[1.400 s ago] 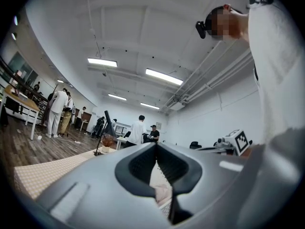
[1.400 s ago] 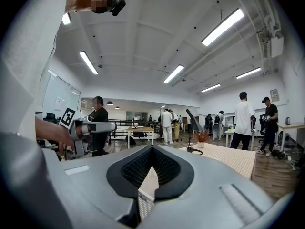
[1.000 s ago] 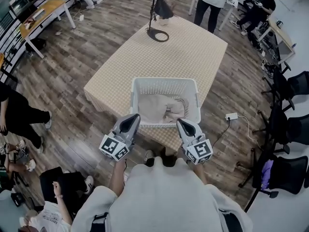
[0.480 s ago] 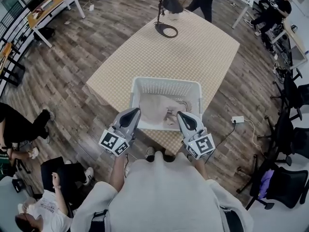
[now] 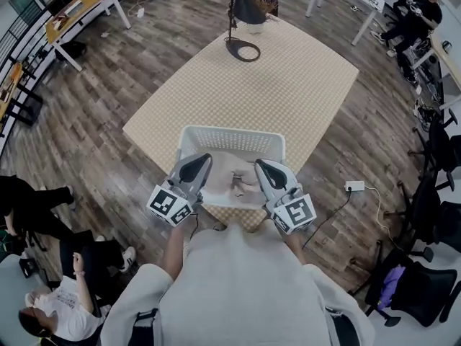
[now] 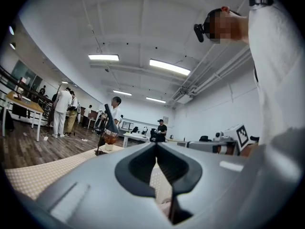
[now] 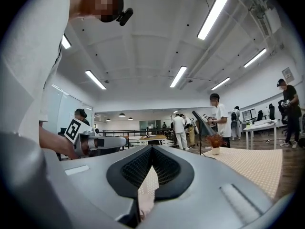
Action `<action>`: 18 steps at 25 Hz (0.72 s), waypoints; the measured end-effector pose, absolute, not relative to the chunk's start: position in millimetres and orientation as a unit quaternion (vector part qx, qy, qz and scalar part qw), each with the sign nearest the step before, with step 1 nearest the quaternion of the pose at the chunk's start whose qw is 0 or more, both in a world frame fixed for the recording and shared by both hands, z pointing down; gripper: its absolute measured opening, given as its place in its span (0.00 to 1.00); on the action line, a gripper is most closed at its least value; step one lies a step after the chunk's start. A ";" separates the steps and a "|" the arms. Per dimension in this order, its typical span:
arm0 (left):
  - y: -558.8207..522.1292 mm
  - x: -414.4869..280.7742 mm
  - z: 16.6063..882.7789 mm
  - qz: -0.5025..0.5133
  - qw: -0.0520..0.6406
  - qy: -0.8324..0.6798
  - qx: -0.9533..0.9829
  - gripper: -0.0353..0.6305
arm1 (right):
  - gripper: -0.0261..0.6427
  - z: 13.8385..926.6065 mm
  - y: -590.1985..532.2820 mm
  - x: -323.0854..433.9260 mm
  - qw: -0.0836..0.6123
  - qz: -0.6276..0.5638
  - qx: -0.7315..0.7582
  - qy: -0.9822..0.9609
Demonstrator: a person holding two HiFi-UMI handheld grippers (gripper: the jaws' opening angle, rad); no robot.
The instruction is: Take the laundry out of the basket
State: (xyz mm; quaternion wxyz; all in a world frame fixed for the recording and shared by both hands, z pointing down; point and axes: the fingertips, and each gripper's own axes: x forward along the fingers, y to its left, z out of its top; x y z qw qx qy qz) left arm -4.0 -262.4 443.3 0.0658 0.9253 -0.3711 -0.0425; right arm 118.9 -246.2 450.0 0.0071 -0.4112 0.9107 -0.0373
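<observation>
A white perforated laundry basket [image 5: 230, 131] stands at the near edge of the table. Beige laundry [image 5: 234, 179] lies crumpled inside it. My left gripper [image 5: 204, 158] hovers over the basket's near left rim, shut and empty. My right gripper [image 5: 259, 163] hovers over the near right part, also shut and empty. In the left gripper view the left gripper [image 6: 156, 145] has its jaws meeting at the tips, with only checkered cloth beyond. The right gripper view shows the right gripper [image 7: 151, 147] with its jaws pressed together the same way. Neither gripper touches the laundry.
The table [image 5: 288, 85] wears a beige checkered cloth. A black desk lamp [image 5: 243, 9] with a ring base [image 5: 243, 50] stands at its far end. A power strip [image 5: 354, 186] lies on the wood floor at right. Office chairs [image 5: 439, 222] stand further right, people [image 5: 43, 207] at left.
Both grippers have moved forward, from in front of the basket to over its near rim, and stand a little closer together. Their jaws stay shut.
</observation>
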 end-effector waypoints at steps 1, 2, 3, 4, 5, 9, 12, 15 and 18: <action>-261.4 -0.7 444.3 -0.040 0.067 -0.373 0.924 0.07 | 0.04 451.3 -246.5 119.6 0.011 -0.041 -0.406 0.913; -260.2 1.2 445.0 -0.037 0.069 -0.376 0.923 0.07 | 0.04 452.8 -247.7 119.4 0.013 -0.044 -0.401 0.915; -259.5 1.9 445.3 -0.035 0.072 -0.380 0.922 0.07 | 0.04 454.3 -250.0 118.5 0.014 -0.047 -0.397 0.917; -259.8 1.4 445.2 -0.033 0.074 -0.383 0.920 0.07 | 0.04 455.8 -253.3 117.1 0.015 -0.052 -0.394 0.918; -260.7 0.3 444.8 -0.032 0.077 -0.386 0.919 0.07 | 0.04 457.7 -256.9 115.1 0.014 -0.057 -0.392 0.918; -267.8 0.9 447.6 -0.031 0.079 -0.384 0.919 0.07 | 0.04 468.0 -262.6 107.1 0.008 -0.075 -0.386 0.919; -273.9 1.6 452.9 -0.032 0.082 -0.369 0.925 0.07 | 0.04 475.9 -265.8 100.2 -0.003 -0.079 -0.389 0.918; -282.8 0.9 455.9 -0.026 0.076 -0.349 0.934 0.07 | 0.04 479.7 -274.2 96.1 -0.013 -0.079 -0.406 0.910; -287.4 -3.3 454.6 -0.025 0.066 -0.335 0.939 0.07 | 0.04 482.0 -276.6 95.7 -0.025 -0.077 -0.424 0.902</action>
